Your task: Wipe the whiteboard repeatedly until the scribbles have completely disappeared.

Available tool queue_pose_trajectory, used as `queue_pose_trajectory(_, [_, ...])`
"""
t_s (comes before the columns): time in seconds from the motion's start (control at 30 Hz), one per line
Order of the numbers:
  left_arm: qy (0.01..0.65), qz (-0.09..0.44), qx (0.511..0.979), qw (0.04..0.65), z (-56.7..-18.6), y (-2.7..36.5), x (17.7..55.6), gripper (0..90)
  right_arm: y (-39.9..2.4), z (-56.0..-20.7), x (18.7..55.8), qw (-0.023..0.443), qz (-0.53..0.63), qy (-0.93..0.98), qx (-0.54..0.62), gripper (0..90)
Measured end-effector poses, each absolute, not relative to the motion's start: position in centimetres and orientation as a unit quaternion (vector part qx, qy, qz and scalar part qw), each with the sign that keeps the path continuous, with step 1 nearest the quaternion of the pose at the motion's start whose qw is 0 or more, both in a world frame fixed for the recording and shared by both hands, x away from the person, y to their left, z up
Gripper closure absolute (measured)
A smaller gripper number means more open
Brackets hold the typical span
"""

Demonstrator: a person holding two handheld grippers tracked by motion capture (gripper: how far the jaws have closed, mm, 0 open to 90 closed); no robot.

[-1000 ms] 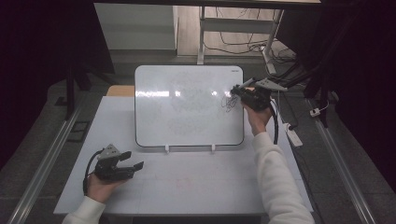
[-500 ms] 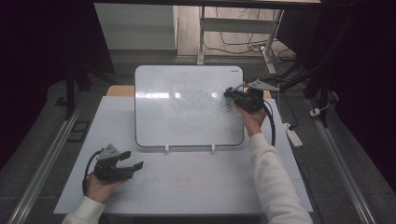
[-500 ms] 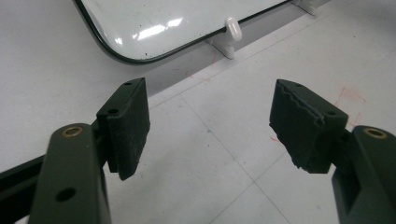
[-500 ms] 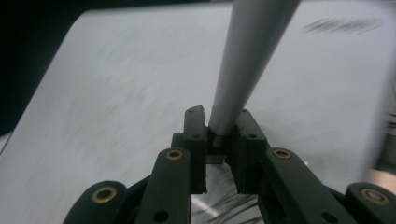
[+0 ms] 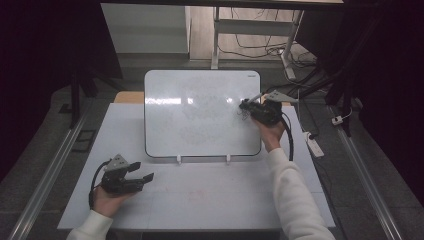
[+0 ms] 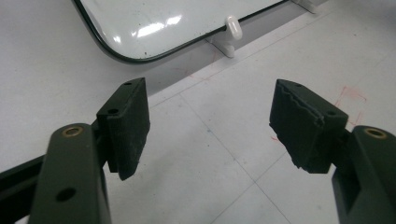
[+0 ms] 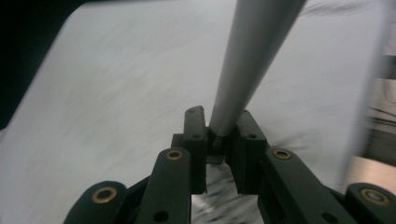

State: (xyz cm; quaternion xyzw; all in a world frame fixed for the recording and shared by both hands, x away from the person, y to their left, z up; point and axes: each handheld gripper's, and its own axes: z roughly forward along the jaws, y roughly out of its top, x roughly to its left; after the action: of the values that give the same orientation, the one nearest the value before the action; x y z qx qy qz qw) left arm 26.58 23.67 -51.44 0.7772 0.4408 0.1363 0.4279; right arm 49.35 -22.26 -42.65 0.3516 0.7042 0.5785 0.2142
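Whiteboard [image 5: 200, 112] propped at the far middle of the white table [image 5: 210, 200], seen from the high view: the right gripper [image 5: 248, 105] works at the board's right edge beside dark scribbles [image 5: 241, 112], while the left gripper [image 5: 140, 177] rests near the table's front left corner, well apart from the board.

From the left gripper view, the jaws stand wide apart with nothing between them, above bare tabletop; the board's rounded lower corner [image 6: 121, 56] and one white support clip [image 6: 232, 27] lie ahead.

From the right gripper view, the jaws are clenched on a slim grey marker [image 7: 254, 60], gripped low on its barrel. It looks light, rigid and smooth, so a firm mid-barrel hold seems wise. Its tip is hidden behind the jaws, and motion blur smears the board surface.
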Motion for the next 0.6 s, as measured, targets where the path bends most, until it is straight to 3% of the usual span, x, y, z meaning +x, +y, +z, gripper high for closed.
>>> queue_pose_trajectory(0.17, [0.442,0.135,0.776,0.43,-51.5,23.8,26.7,30.1,-20.0,-44.0,47.9,0.175,0.549,0.764,0.29,77.6])
queue_pose_trajectory(0.33, [0.44,0.136,0.777,0.43,-51.4,23.7,26.5,30.0,-21.8,-43.2,48.5,0.211,0.562,0.727,0.334,77.6])
queue_pose_trajectory(0.47, [0.439,0.138,0.775,0.432,-51.3,23.7,26.5,30.1,-20.9,-44.0,47.7,0.185,0.554,0.751,0.309,77.6])
queue_pose_trajectory(0.6, [0.441,0.136,0.776,0.43,-51.4,23.7,26.7,30.0,-21.0,-44.0,47.4,0.197,0.541,0.763,0.293,77.6])
